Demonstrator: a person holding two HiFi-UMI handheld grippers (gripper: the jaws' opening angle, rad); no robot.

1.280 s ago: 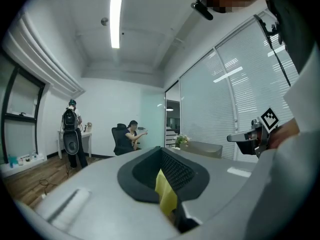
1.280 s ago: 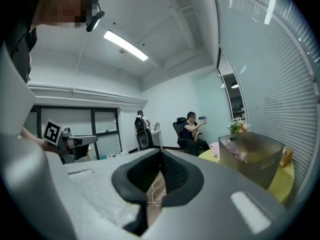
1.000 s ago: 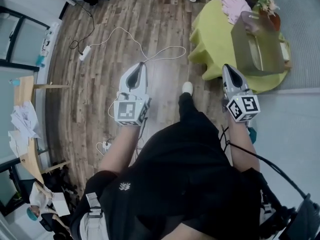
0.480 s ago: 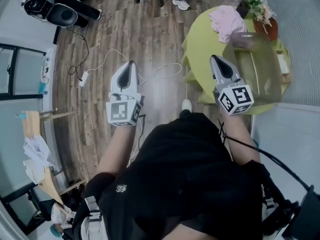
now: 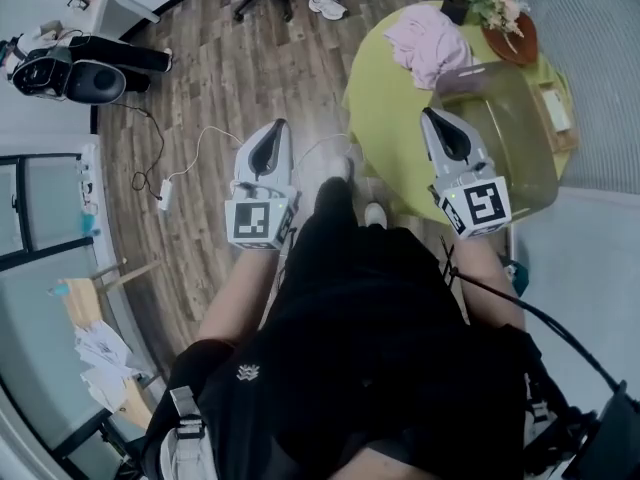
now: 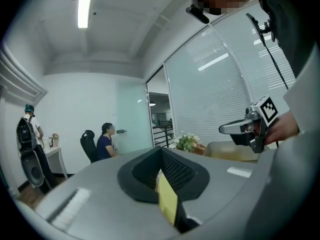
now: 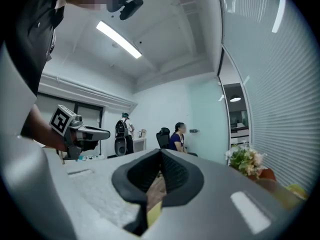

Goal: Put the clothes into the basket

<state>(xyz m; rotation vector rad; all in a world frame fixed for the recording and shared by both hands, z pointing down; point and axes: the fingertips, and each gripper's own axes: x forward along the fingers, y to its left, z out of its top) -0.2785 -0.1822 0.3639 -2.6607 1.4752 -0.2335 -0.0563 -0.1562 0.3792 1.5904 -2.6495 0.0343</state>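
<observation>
A pink garment point(image 5: 425, 43) lies crumpled on the far side of a round yellow-green table point(image 5: 385, 108). A translucent basket point(image 5: 510, 128) stands on the table's right half; in the left gripper view the basket point(image 6: 235, 151) shows low behind the jaws. My left gripper point(image 5: 280, 125) hangs over the wood floor left of the table, shut and with nothing in it point(image 6: 161, 151). Over the table's near edge, beside the basket, my right gripper point(image 5: 428, 115) is held up, its jaws together and holding nothing point(image 7: 161, 154). Both point level across the room.
A flower pot point(image 5: 495, 3) stands behind the basket. White cables point(image 5: 210, 138) and a black speaker point(image 5: 70, 73) lie on the floor to the left. A person sits by an office chair point(image 7: 164, 136); another person point(image 6: 27, 129) stands at a far desk. A blind-covered glass wall point(image 7: 270, 99) runs along the right.
The person has stepped toward the table, so the table, garment and basket sit nearer and more to the centre. Both grippers stayed shut and raised.
</observation>
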